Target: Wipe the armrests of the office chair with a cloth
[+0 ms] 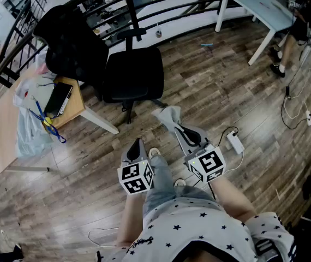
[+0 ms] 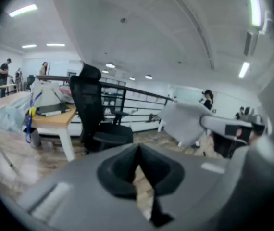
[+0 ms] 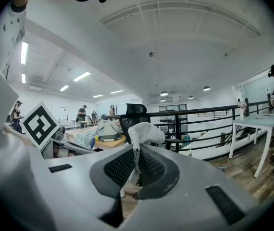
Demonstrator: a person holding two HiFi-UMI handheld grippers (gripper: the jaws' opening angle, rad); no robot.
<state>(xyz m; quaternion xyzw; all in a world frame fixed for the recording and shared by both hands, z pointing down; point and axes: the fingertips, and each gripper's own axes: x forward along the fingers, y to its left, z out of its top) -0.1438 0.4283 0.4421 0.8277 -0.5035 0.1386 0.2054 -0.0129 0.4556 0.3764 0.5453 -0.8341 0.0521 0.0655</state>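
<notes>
The black office chair (image 1: pixel 131 72) stands ahead of me on the wood floor, its backrest (image 1: pixel 68 42) to the left and one armrest (image 1: pixel 131 34) at the far side. My right gripper (image 1: pixel 178 129) is shut on a pale grey cloth (image 1: pixel 169 116), well short of the chair. In the right gripper view the cloth (image 3: pixel 144 133) bunches up above the closed jaws of the right gripper (image 3: pixel 137 153), with the chair (image 3: pixel 136 110) behind it. My left gripper (image 1: pixel 137 144) is shut and holds nothing. In the left gripper view the left gripper (image 2: pixel 139 150) points at the chair (image 2: pixel 98 114), and the cloth (image 2: pixel 187 121) hangs at the right.
A wooden table (image 1: pixel 8 124) at the left carries a plastic bag (image 1: pixel 30 119) and a dark notebook (image 1: pixel 58 98). A black railing (image 1: pixel 161 7) runs behind the chair. A white table (image 1: pixel 259 7) and a person (image 1: pixel 303 15) are at the far right. A power strip (image 1: pixel 235 141) and cables lie on the floor.
</notes>
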